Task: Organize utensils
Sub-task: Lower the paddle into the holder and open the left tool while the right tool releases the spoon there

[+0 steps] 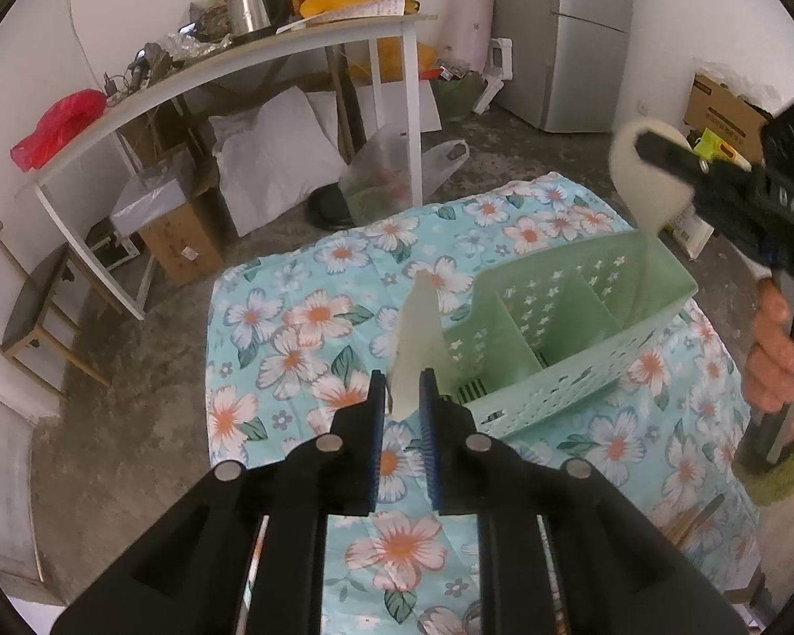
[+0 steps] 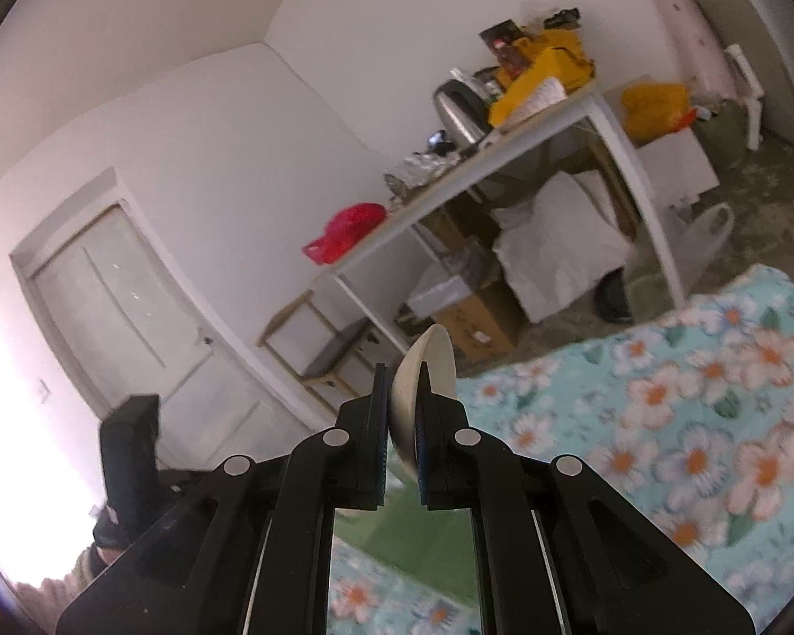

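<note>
A mint green utensil basket [image 1: 582, 328] with dividers lies tipped on the floral tablecloth [image 1: 301, 328]. My left gripper [image 1: 402, 391] is shut on the handle of a cream plastic utensil [image 1: 418, 333], held just left of the basket's mouth. My right gripper [image 1: 661, 148] comes in from the right above the basket's far end, shut on the bowl of a cream spoon [image 1: 640, 174] whose handle points down into the basket. In the right wrist view the right gripper [image 2: 402, 423] clamps the spoon bowl [image 2: 423, 386], with a green strip of the basket [image 2: 397, 534] below.
Chopsticks [image 1: 693, 524] lie on the cloth at the right edge. A white side table [image 1: 270, 53] with a kettle and bags stands behind, boxes and bags under it. A chair [image 1: 32, 312] is at left, a fridge [image 1: 587, 26] at back right, a door [image 2: 132, 317] on the wall.
</note>
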Motion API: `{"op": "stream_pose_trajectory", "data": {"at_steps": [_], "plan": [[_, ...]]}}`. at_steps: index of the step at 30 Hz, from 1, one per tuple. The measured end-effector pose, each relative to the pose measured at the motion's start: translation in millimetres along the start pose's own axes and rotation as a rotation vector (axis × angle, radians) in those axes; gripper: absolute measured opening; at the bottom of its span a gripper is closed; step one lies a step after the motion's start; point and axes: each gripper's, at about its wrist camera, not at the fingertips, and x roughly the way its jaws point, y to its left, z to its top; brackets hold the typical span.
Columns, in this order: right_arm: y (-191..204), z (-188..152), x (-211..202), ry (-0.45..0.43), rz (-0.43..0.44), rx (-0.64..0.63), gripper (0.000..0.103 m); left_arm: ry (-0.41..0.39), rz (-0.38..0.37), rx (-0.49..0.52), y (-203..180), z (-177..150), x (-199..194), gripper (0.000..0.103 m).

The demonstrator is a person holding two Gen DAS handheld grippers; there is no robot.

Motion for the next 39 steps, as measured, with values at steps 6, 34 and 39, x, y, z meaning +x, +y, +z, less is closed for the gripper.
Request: {"op": "stream_pose_trajectory", "data": {"at_steps": [6,34,39], "plan": [[5.3,-14.6,-15.1,-0.017,-0.123,-0.057,0.011,-0.014,-0.002,-0.022,1.7,-1.8,-1.1,0.017],[11.7,-36.6,-68.9,-0.097,-0.264,-0.028,0.028,-0.153,-0.024,-0.150,18.3,-23.9,-39.0,0.033],[23.8,-48.9,-94.3,-0.103,-0.300,-0.035,0.033,-0.228,-0.021,-0.161,19.5,-44.2,-67.8,0.033]]}}
